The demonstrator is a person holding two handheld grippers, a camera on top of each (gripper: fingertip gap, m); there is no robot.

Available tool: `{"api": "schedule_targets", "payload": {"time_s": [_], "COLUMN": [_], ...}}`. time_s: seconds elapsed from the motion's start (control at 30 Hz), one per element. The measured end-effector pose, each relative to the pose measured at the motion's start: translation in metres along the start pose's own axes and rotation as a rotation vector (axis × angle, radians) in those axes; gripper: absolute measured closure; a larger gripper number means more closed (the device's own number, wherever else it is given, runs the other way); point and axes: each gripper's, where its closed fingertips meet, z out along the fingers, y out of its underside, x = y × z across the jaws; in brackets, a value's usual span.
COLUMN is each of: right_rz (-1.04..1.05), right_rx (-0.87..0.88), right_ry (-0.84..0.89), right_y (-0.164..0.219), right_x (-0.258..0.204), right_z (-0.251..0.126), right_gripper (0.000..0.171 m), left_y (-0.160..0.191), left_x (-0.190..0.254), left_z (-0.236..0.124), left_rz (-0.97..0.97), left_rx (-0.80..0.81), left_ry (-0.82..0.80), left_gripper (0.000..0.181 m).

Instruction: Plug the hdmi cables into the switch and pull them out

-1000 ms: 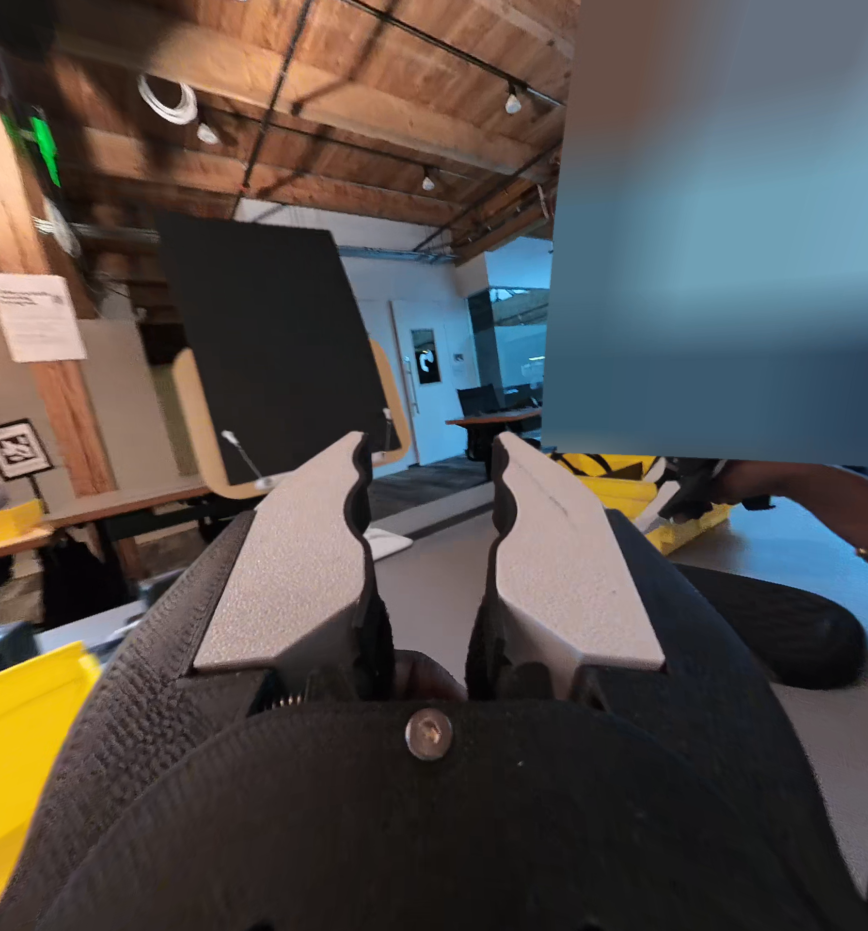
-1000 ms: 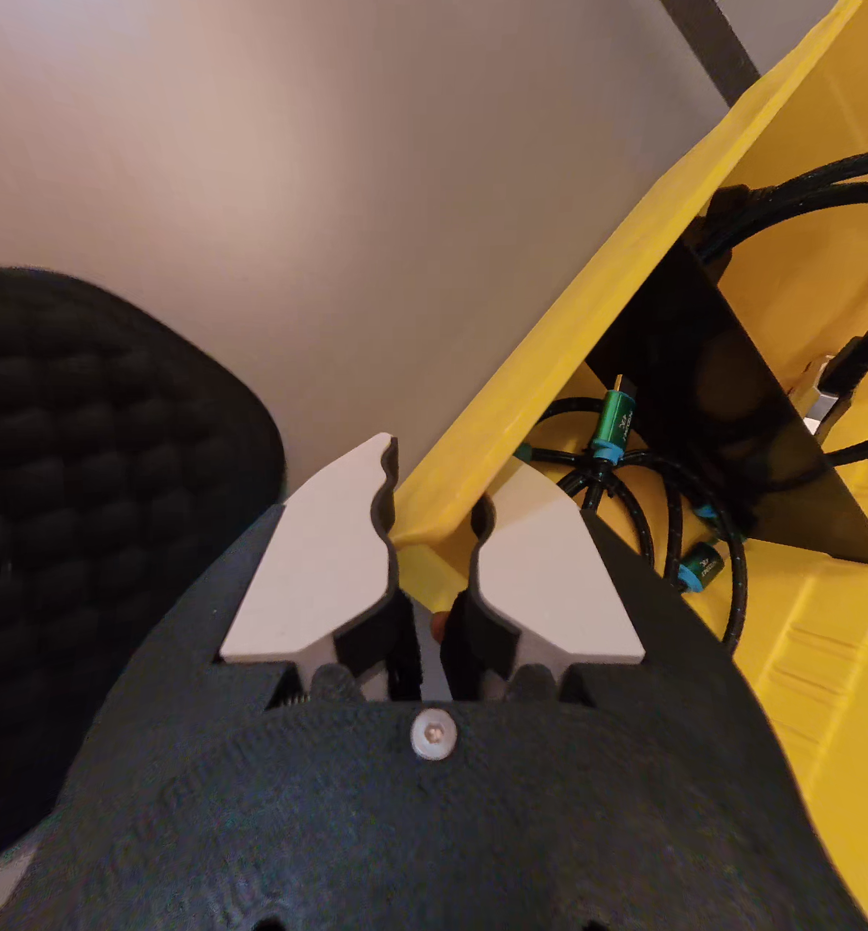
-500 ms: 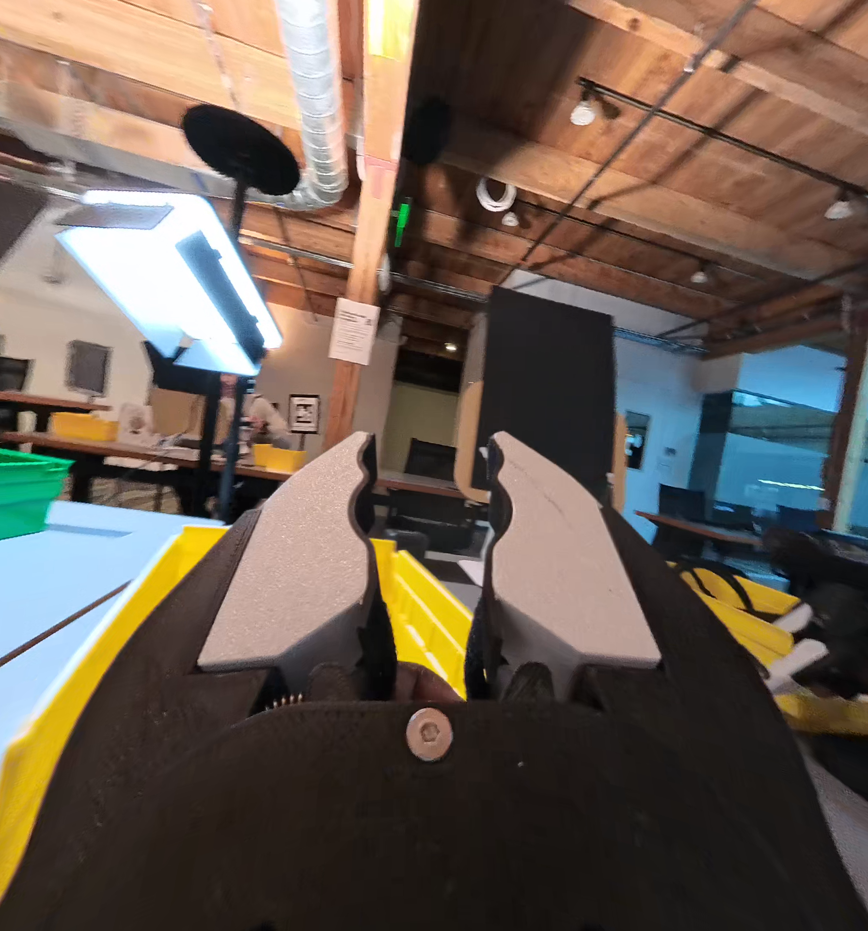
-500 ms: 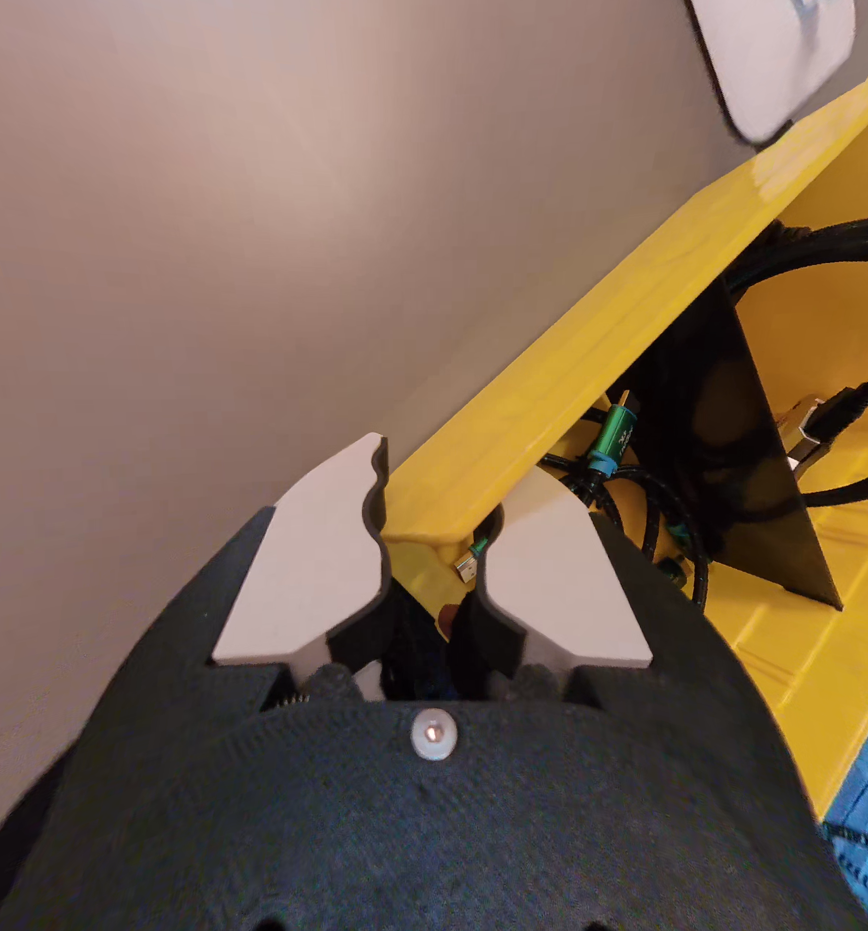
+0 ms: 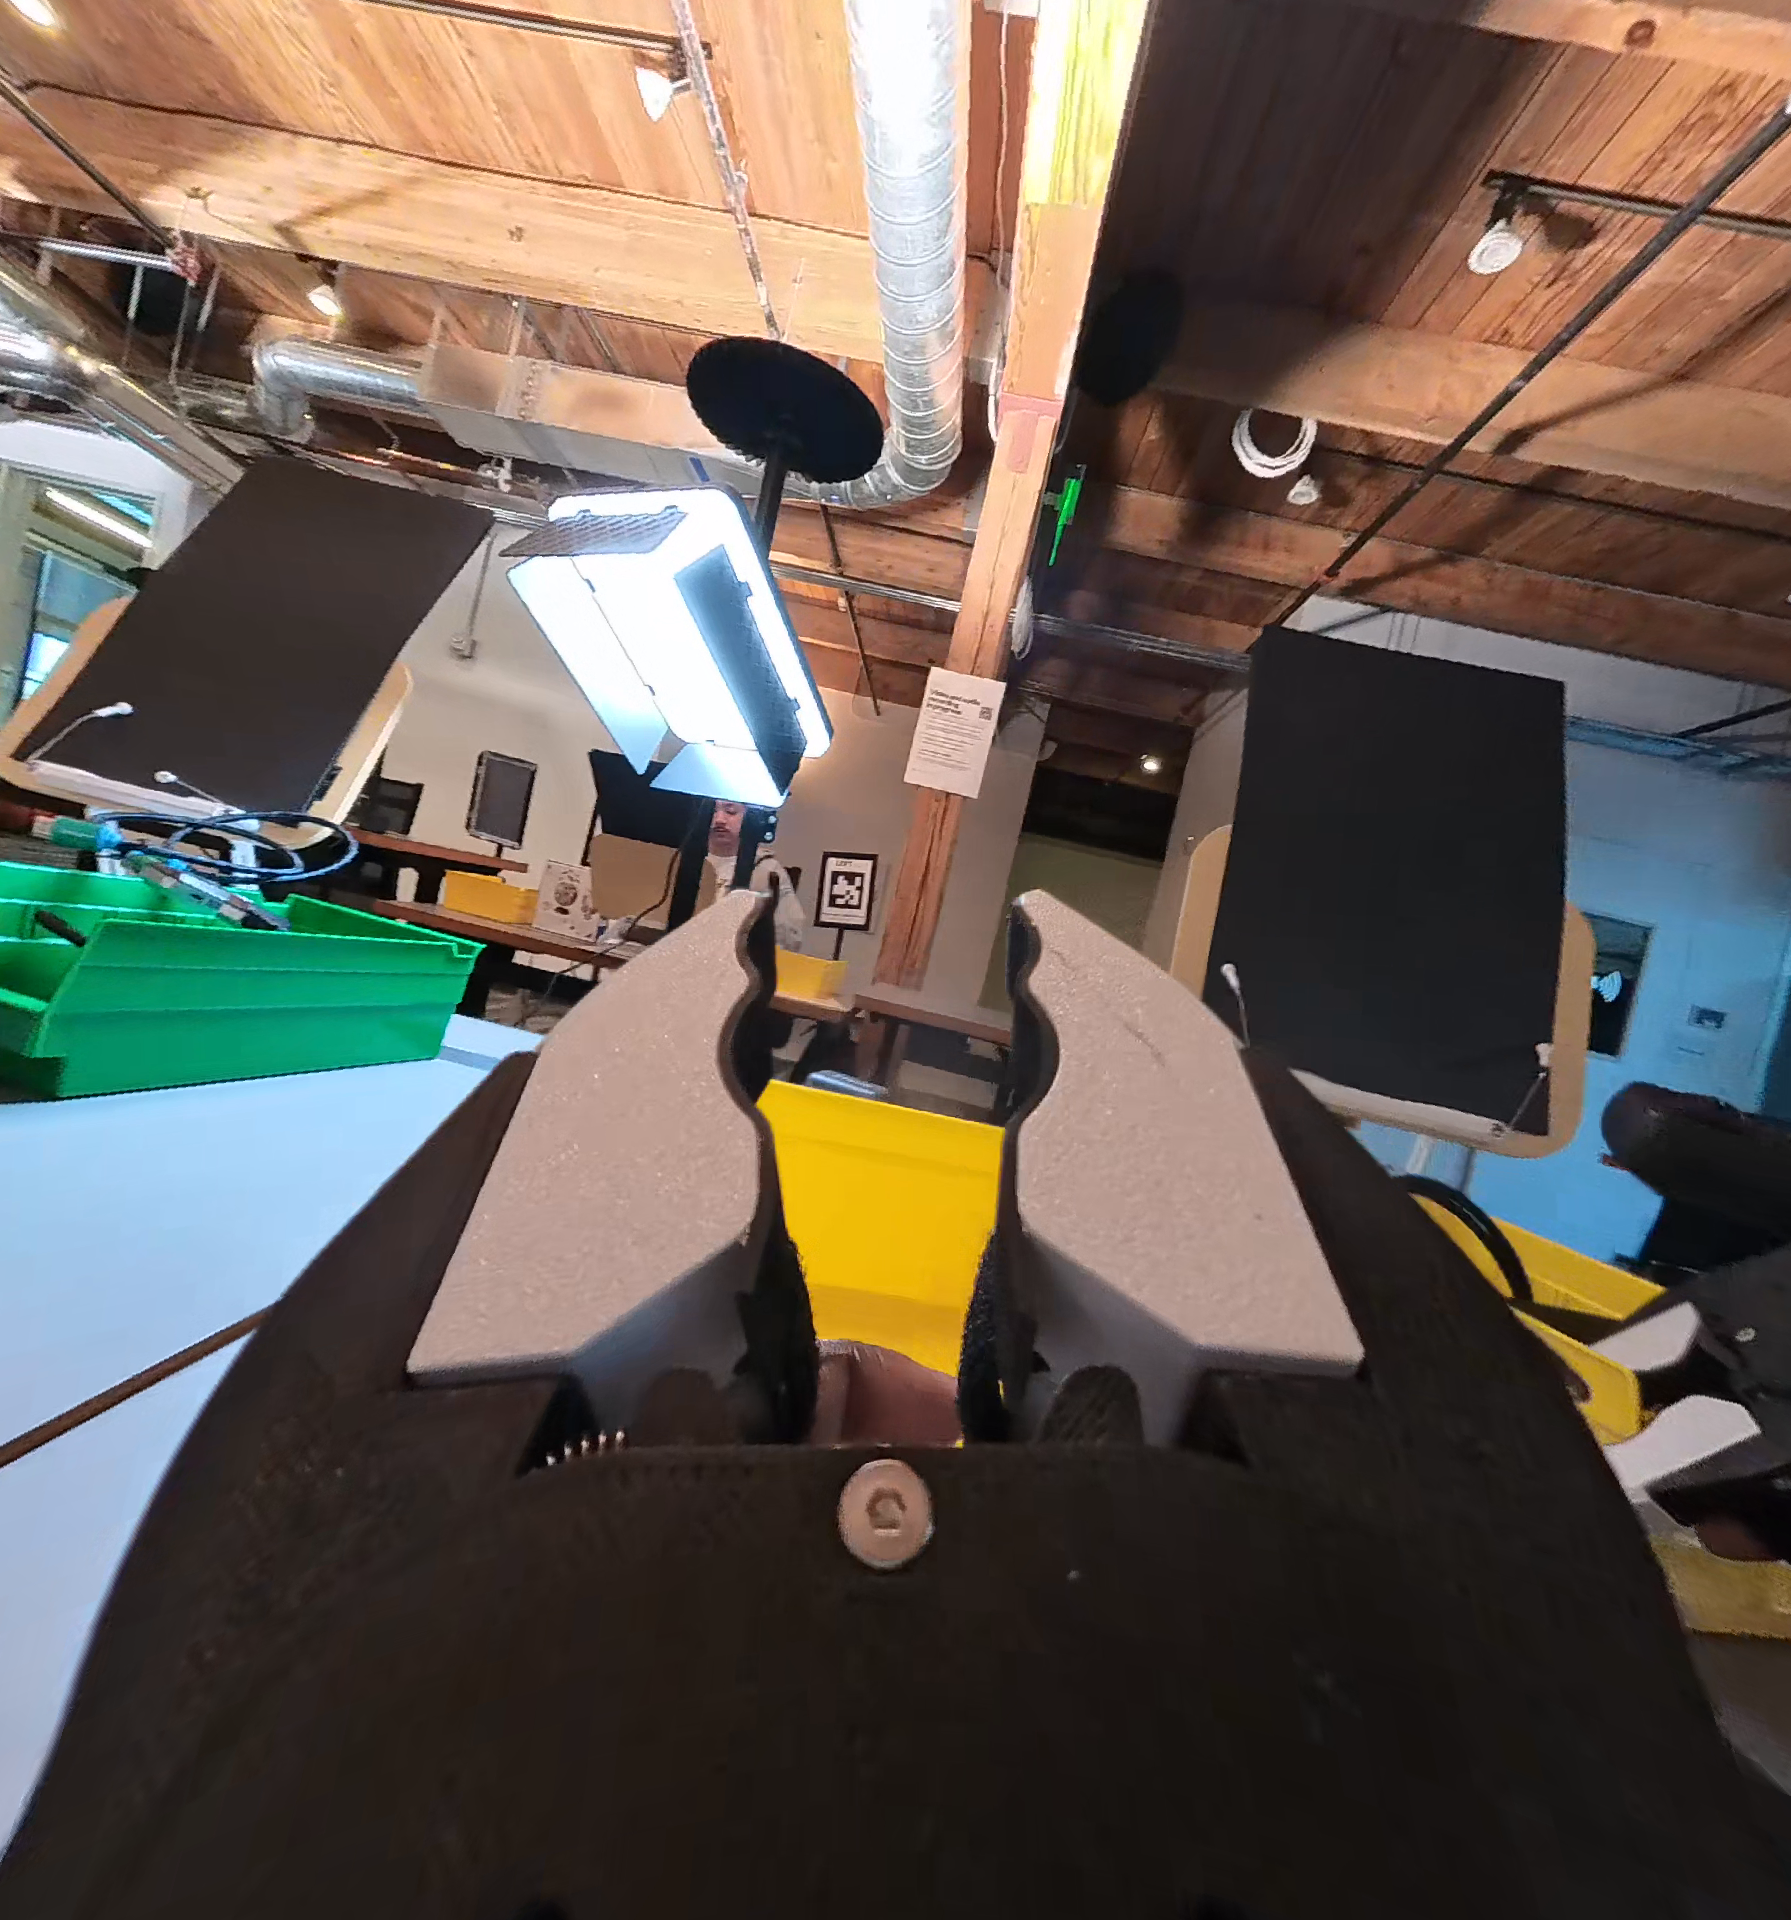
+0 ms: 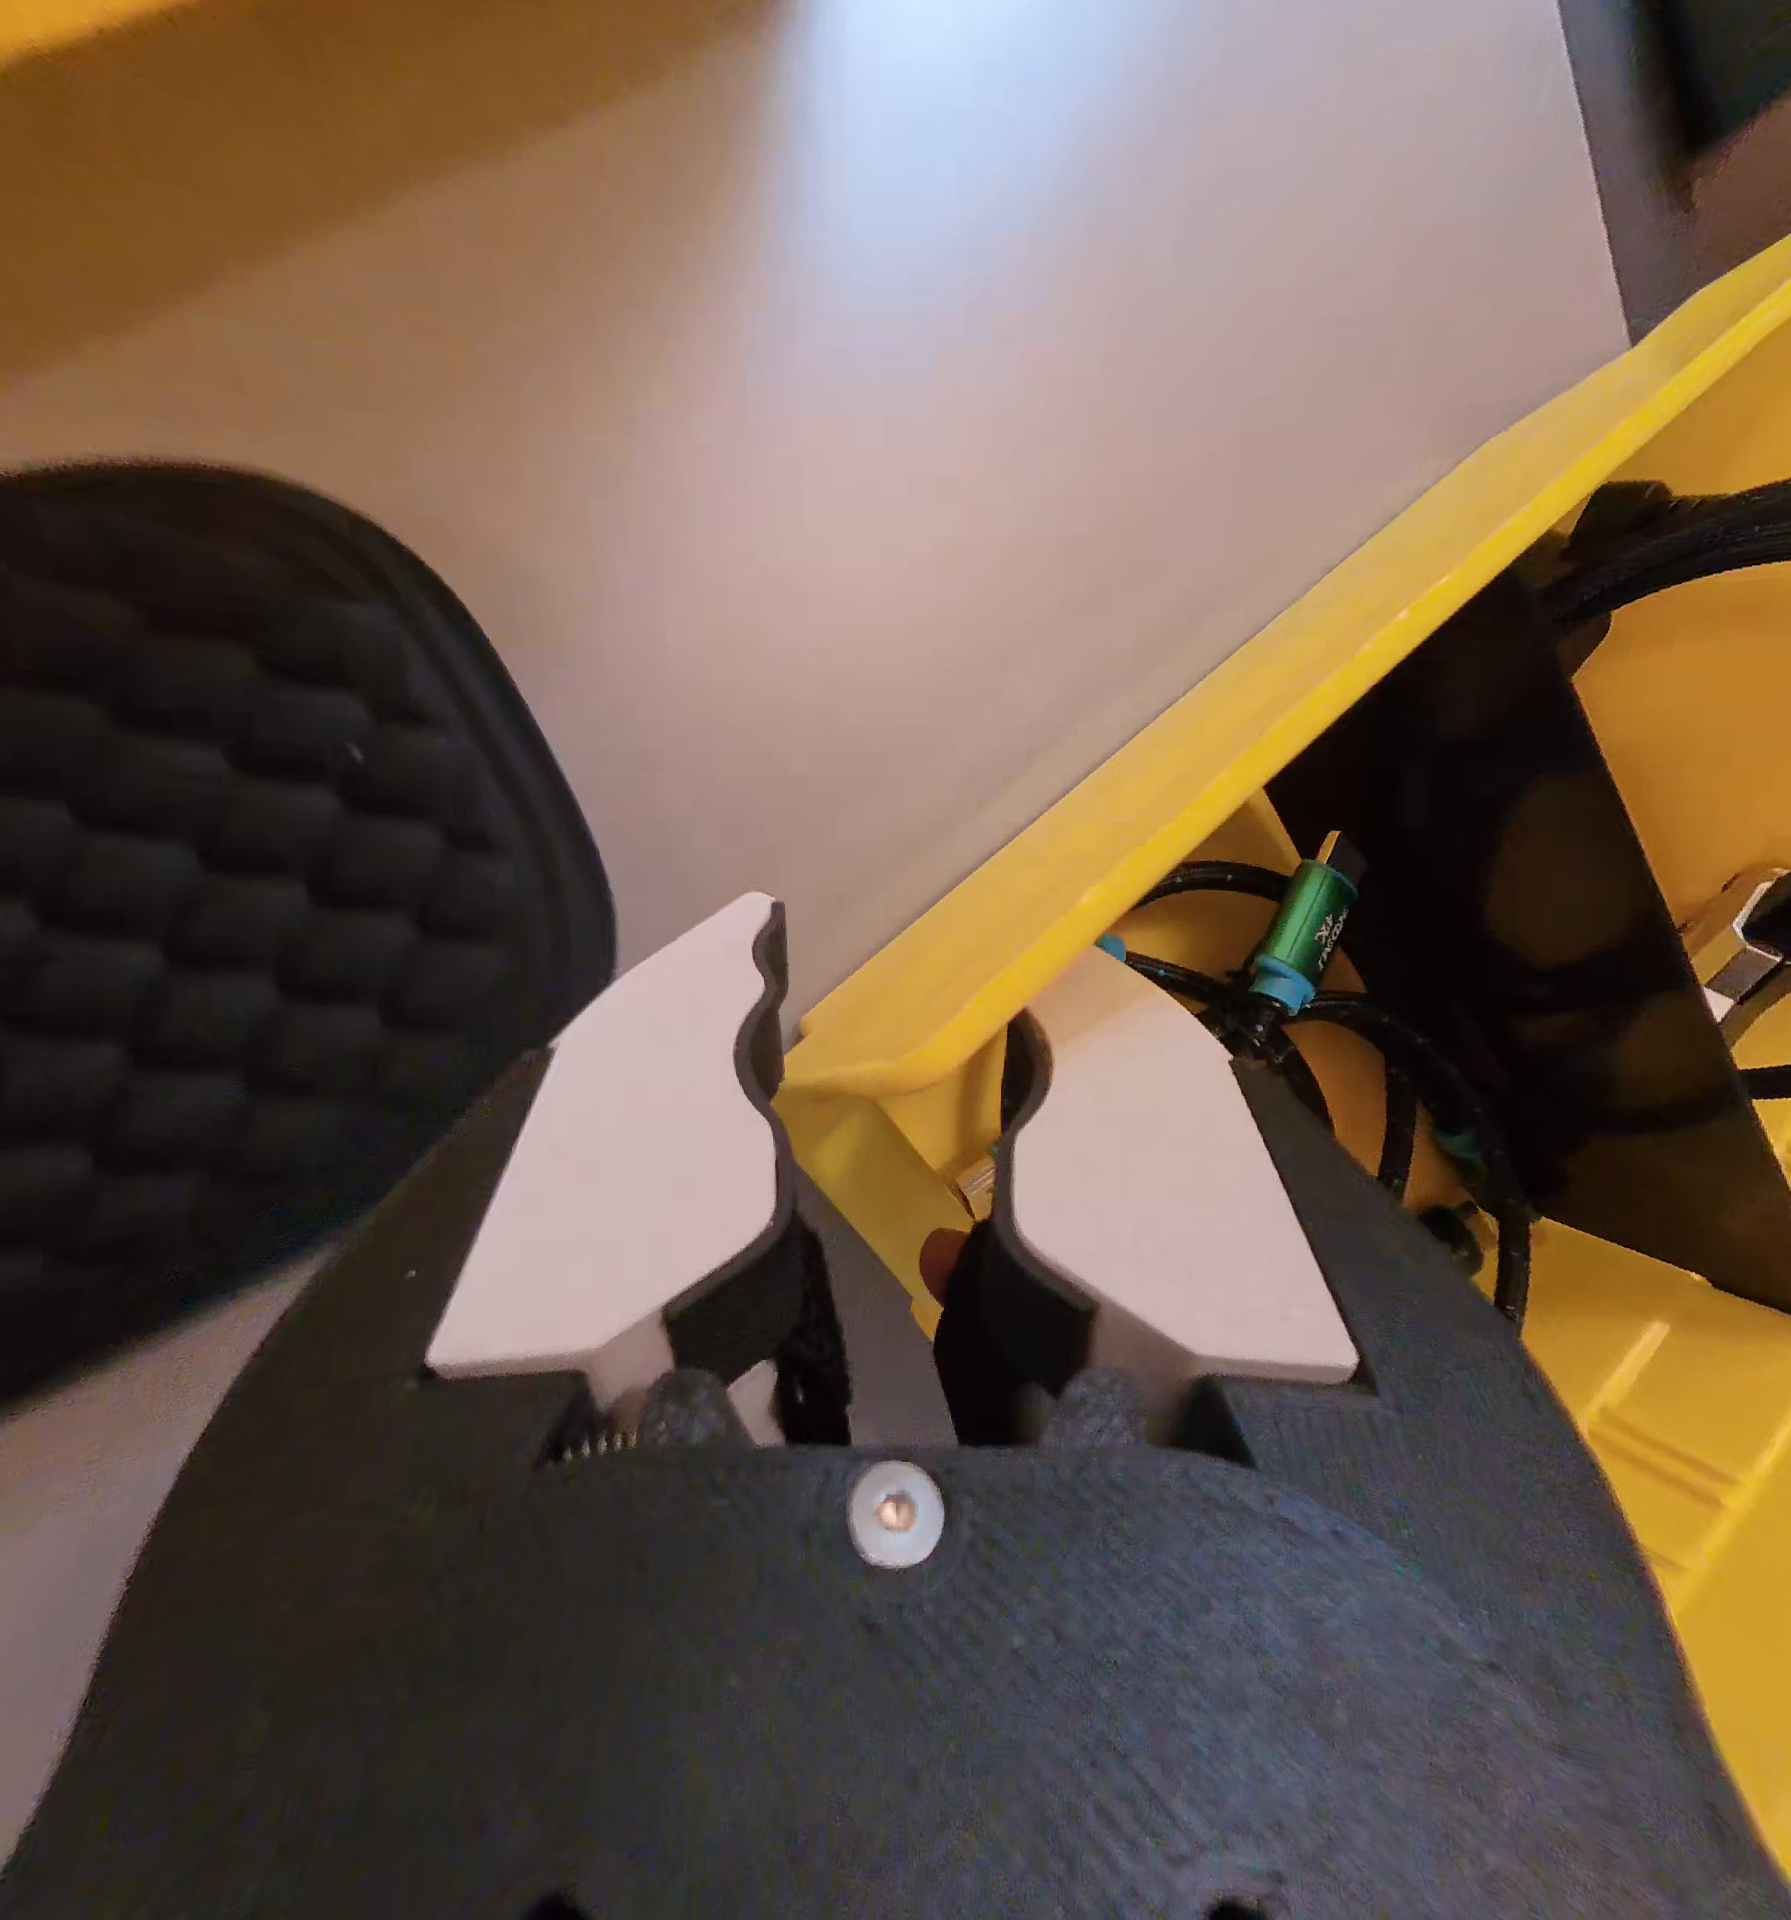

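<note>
In the right wrist view my right gripper [image 6: 891, 987] is shut on the corner rim of a yellow bin [image 6: 1234, 727], one finger outside and one inside. In the bin lie black braided HDMI cables with green plugs [image 6: 1312, 925], a black divider [image 6: 1556, 987] and a cable with a silver plug [image 6: 1743, 956]. I see no switch. In the left wrist view my left gripper [image 5: 886, 935] is open and empty, tilted up towards the room, with a yellow bin wall [image 5: 880, 1195] just behind its fingers. The right gripper [image 5: 1680, 1392] shows far right at a yellow bin's edge [image 5: 1556, 1278].
A black padded object [image 6: 195, 883] lies on the pale table [image 6: 974, 468] left of the right gripper. Green bins [image 5: 195, 997] with cables stand at the table's far left. A lit lamp panel [image 5: 662, 644] and black boards stand beyond; a person sits in the background. Left tips to right tips: about 40 cm.
The left gripper has swung left and upward, staying open. The right gripper has kept its hold on the bin rim and shifted with it over the table; the black padded object is back in view.
</note>
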Motion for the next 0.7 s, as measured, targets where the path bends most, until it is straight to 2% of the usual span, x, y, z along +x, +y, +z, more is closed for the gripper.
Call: {"api": "schedule_targets", "payload": {"time_s": [0.1,0.23,0.33,0.4,0.57,0.63,0.7], "right_rz": [-0.017,-0.041,-0.132,-0.139,-0.037,0.010,0.047], "right_rx": [0.043,0.119,0.204,0.274,0.545,0.682,0.880], "right_ry": [-0.031,-0.072,-0.163,-0.191,-0.170,-0.173,-0.268], "right_y": [-0.027,-0.057,-0.077,-0.090,-0.112,-0.118,-0.128], "right_x": [-0.012,-0.030,-0.055,-0.066,-0.079,-0.092,-0.123], "right_z": [0.011,0.023,0.031,0.032,-0.007,-0.030,-0.058], "right_gripper": [0.132,0.129,0.098,0.086,0.087,0.074,0.062], "left_y": [0.003,0.020,0.036,0.050,0.077,0.090,0.105], "left_x": [-0.012,-0.044,-0.065,-0.074,-0.076,-0.079,-0.083], "left_z": [-0.004,-0.017,-0.027,-0.032,-0.030,-0.030,-0.032], "left_rz": [0.044,0.128,0.189,0.201,0.170,0.186,0.233], "left_rx": [-0.030,-0.216,-0.347,-0.432,-0.484,-0.523,-0.594], "left_ry": [-0.049,-0.183,-0.229,-0.238,-0.186,-0.195,-0.205], "left_gripper": [0.141,0.147,0.139,0.129,0.124,0.124,0.124]}}
